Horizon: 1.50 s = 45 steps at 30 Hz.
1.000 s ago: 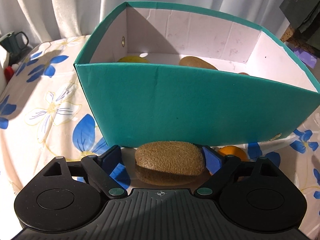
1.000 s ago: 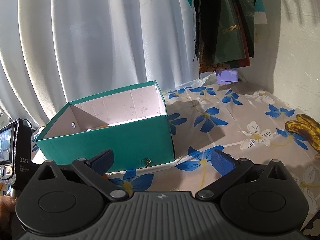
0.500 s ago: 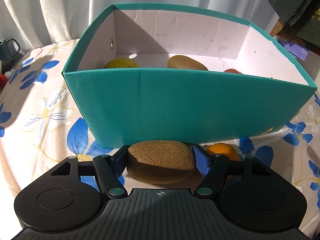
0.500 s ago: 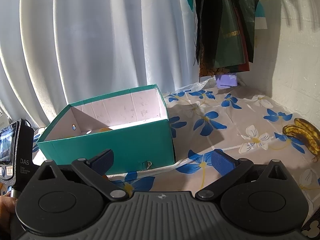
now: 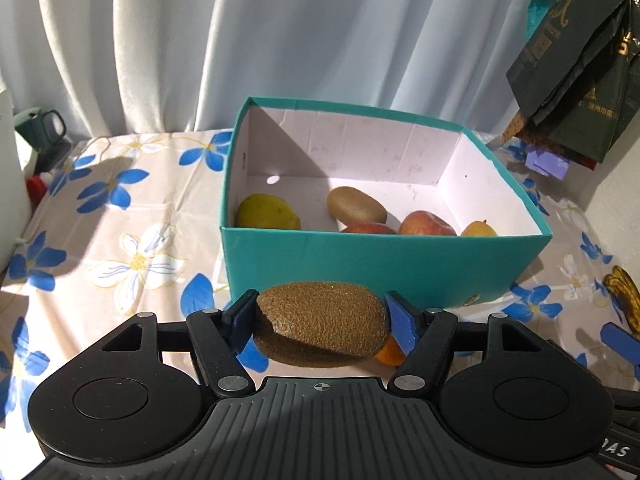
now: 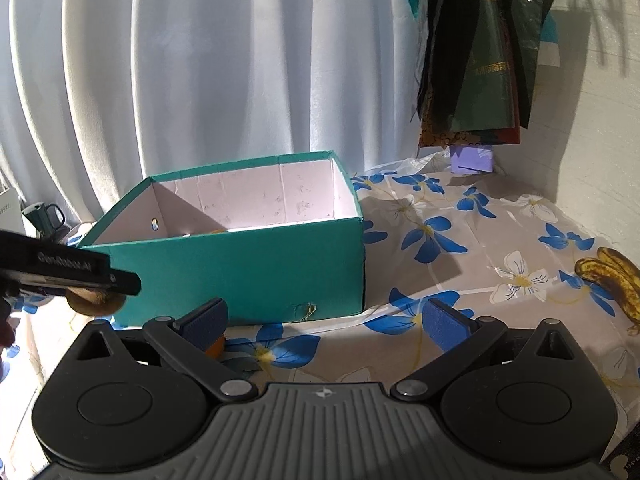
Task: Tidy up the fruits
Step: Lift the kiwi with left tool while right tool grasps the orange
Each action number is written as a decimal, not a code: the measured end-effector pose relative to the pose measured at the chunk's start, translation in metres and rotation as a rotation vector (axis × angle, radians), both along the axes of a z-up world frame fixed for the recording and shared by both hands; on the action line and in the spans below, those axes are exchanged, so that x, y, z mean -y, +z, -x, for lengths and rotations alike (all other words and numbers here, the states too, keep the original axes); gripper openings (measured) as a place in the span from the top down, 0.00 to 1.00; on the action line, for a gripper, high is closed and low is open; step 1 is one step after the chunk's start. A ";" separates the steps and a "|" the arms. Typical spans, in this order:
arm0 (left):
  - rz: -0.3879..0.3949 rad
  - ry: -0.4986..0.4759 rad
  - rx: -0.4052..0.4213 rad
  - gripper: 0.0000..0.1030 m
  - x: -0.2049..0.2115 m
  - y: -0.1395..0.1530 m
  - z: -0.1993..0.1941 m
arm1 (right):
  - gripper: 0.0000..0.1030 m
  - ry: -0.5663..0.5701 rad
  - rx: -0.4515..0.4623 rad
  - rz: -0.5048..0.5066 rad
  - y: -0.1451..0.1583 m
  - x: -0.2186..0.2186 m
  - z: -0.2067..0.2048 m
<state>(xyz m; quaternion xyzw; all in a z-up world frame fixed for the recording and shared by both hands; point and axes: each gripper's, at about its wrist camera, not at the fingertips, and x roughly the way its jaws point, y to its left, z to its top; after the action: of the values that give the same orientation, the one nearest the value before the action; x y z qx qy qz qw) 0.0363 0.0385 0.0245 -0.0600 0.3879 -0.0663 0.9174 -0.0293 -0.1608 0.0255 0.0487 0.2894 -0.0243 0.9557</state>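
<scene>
Brown kiwi [image 5: 321, 323] in left tool [image 5: 320, 316], seemingly aloft

Domestic room, tabletop by a curtained window.
Floral tablecloth [image 6: 460, 240]; white pleated curtain [image 6: 200, 60]; hanging shopping bags [image 6: 488, 52]; green mug [image 5: 40, 132]; teal cardboard box [image 5: 384, 264] holding fruit.

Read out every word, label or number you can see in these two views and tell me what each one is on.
"GenRobot.AI": pale letters on the black bar of the left gripper, seen in the right wrist view.
"DAS": white letters on the black device body at the lower right edge of the left wrist view; cut off by the frame, possibly partial.
Gold lettering on the dark green hanging bags: too blurred to read.
</scene>
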 end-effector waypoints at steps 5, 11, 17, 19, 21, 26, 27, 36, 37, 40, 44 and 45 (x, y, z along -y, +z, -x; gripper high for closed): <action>-0.002 0.020 0.005 0.29 -0.011 0.005 0.011 | 0.00 0.088 -0.063 0.029 -0.018 -0.025 -0.012; -0.005 0.033 0.004 0.29 -0.019 0.008 0.024 | 0.04 0.161 -0.092 0.057 -0.034 -0.053 -0.028; -0.017 0.051 0.008 0.29 -0.026 0.009 0.031 | 0.14 0.196 -0.114 0.051 -0.050 -0.069 -0.047; -0.016 0.057 0.001 0.29 -0.028 0.008 0.031 | 0.22 0.198 -0.133 0.051 -0.057 -0.074 -0.054; -0.017 0.056 -0.004 0.29 -0.029 0.007 0.031 | 0.24 0.195 -0.156 0.048 -0.065 -0.077 -0.060; -0.019 0.054 -0.009 0.29 -0.032 0.006 0.032 | 0.33 0.212 -0.182 0.027 -0.074 -0.084 -0.069; -0.018 0.052 -0.010 0.29 -0.032 0.006 0.032 | 0.34 0.215 -0.184 0.027 -0.074 -0.086 -0.070; -0.015 0.036 -0.014 0.29 -0.031 0.006 0.032 | 0.42 0.218 -0.188 0.042 -0.077 -0.092 -0.083; -0.015 0.033 -0.014 0.29 -0.031 0.006 0.032 | 0.44 0.217 -0.186 0.043 -0.077 -0.093 -0.084; -0.013 0.027 -0.012 0.29 -0.031 0.007 0.032 | 0.48 0.226 -0.181 0.058 -0.077 -0.095 -0.084; -0.014 0.022 -0.015 0.29 -0.031 0.008 0.032 | 0.60 0.248 -0.164 0.068 -0.076 -0.099 -0.082; -0.015 0.022 -0.014 0.29 -0.031 0.008 0.033 | 0.61 0.247 -0.163 0.067 -0.076 -0.098 -0.081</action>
<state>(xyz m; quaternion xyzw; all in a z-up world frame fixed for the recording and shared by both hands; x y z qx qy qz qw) 0.0038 0.0692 0.0322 -0.0579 0.3943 -0.0529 0.9156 0.0515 -0.0623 -0.0507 -0.0212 0.3689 0.0802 0.9258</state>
